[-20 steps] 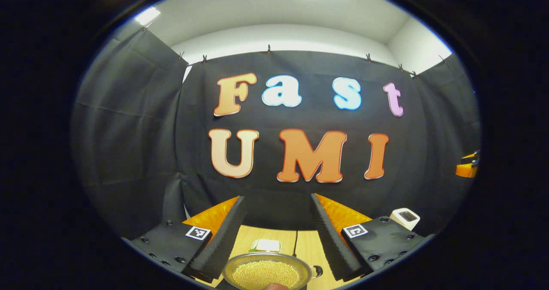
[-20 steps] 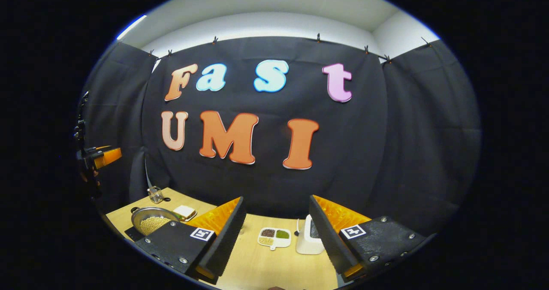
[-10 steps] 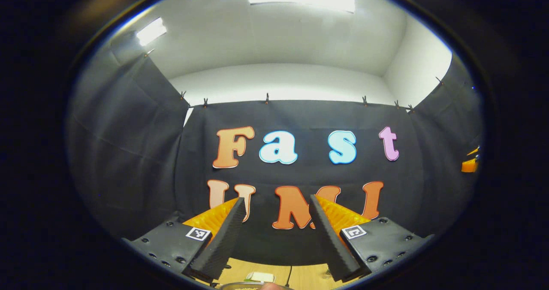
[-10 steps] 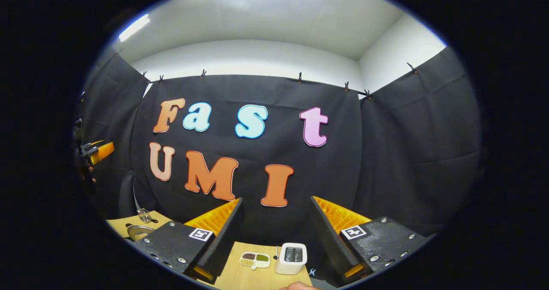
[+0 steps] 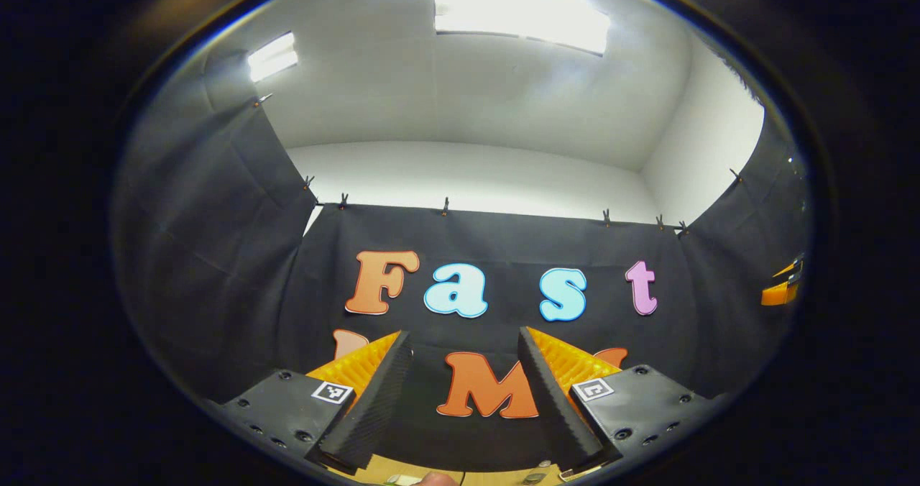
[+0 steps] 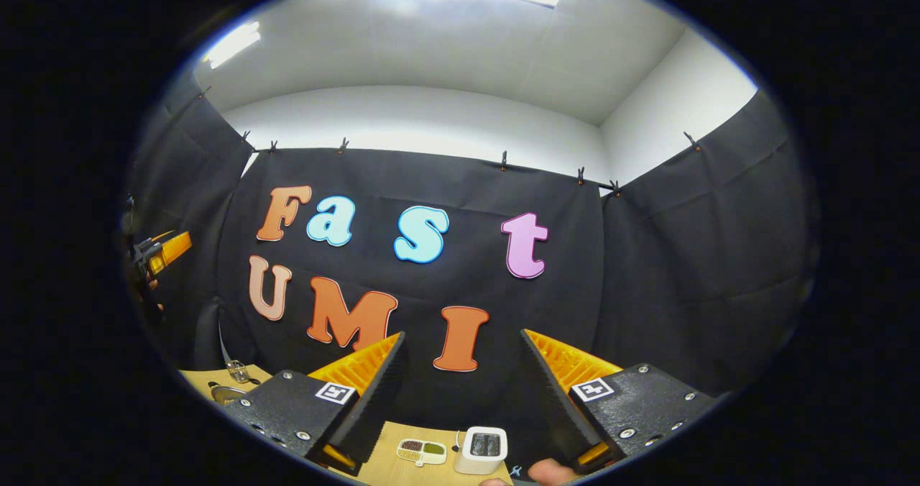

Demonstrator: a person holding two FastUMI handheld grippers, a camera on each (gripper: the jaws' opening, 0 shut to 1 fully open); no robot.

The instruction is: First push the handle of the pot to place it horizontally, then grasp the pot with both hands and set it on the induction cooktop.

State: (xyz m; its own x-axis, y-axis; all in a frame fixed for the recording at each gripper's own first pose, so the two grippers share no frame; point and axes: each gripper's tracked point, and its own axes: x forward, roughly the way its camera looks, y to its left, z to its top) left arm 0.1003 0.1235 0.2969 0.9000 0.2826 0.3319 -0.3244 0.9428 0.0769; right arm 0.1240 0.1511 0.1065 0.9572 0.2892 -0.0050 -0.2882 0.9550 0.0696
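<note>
Left gripper (image 5: 463,349) and right gripper (image 6: 463,346) tilting up, jaws spread, gripping nothing; pot (image 6: 224,395) sitting at 8 o'clock on worktop (image 6: 392,439); no legible labels.

On the table (image 6: 402,436), a divided dish (image 6: 421,451) is set just left of a small box-shaped device (image 6: 481,450); a glass (image 6: 238,372) is placed far left, near the wall.
</note>
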